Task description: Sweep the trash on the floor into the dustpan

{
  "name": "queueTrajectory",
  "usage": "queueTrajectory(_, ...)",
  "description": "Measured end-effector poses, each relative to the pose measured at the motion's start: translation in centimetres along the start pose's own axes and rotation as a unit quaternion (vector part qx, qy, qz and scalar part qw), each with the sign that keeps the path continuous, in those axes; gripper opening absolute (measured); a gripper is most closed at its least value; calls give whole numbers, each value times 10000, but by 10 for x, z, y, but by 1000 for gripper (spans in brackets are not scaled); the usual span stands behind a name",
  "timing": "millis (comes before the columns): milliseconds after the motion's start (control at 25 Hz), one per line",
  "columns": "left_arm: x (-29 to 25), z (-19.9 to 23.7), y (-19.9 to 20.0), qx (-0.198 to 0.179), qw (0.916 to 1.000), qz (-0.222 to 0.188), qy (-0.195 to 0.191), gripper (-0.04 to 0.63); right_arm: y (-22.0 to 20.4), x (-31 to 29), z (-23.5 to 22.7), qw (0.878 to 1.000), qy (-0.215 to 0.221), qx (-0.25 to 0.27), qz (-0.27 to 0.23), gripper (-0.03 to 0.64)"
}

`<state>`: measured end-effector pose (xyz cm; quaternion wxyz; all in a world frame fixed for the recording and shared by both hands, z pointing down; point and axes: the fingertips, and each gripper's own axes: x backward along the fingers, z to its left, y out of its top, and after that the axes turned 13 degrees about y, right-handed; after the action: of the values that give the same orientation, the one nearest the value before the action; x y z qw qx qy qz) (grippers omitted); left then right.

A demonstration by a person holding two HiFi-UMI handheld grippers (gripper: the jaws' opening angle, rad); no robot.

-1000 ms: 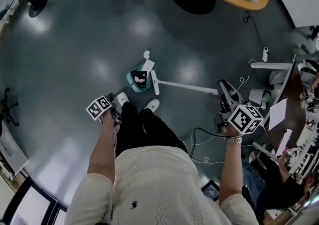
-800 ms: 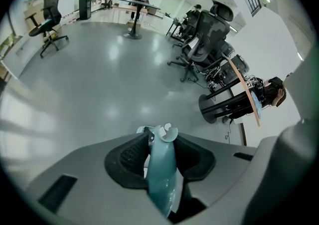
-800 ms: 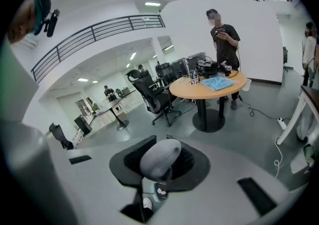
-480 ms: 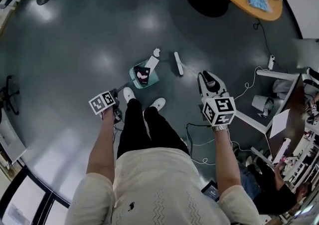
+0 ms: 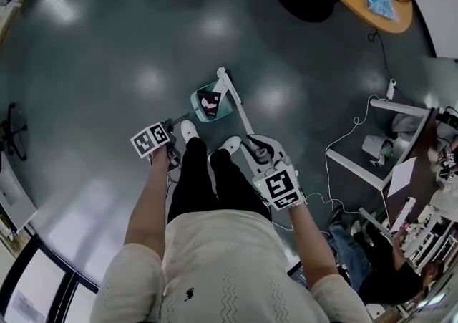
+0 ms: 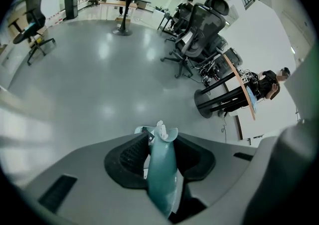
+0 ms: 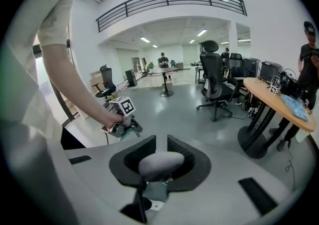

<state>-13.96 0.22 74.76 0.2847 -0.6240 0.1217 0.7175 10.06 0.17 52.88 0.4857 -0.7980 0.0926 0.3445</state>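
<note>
**Head view.** The dustpan stands on the floor just ahead of the person's shoes. A black-and-pink packet lies inside it. The left claw is at the pan's handle. The right claw holds the broom, whose white shaft runs forward to the pan's mouth. White pieces lie there. I cannot tell broom head from paper scrap.

**Left gripper view.** The jaws are closed tight on the teal dustpan handle, and the pan is in view beyond them.

**Right gripper view.** The jaws are clamped on the broom's rounded grey grip.

**Assessment.** The step in hand appears to be the closing sweep, since most of the trash is already in the pan. The next move calls for a short pull of the broom head towards the pan, with the pan held flat and steady so that nothing slips under its lip.
</note>
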Motion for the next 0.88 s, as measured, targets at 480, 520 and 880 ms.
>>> queueTrajectory(480,0,14,7,156,9997,-61,-174,137,16,19,16,9940,-188,-1032,-316,77)
queueTrajectory(520,1,17,9,57,9997,-44,-244,137,17,29,-3,9877,-382,-1416,-546,77)
queueTrajectory(880,36,100,37,-249,9975,32,-654,137,7,170,-125,8672,-1888,-3900,-2454,77)
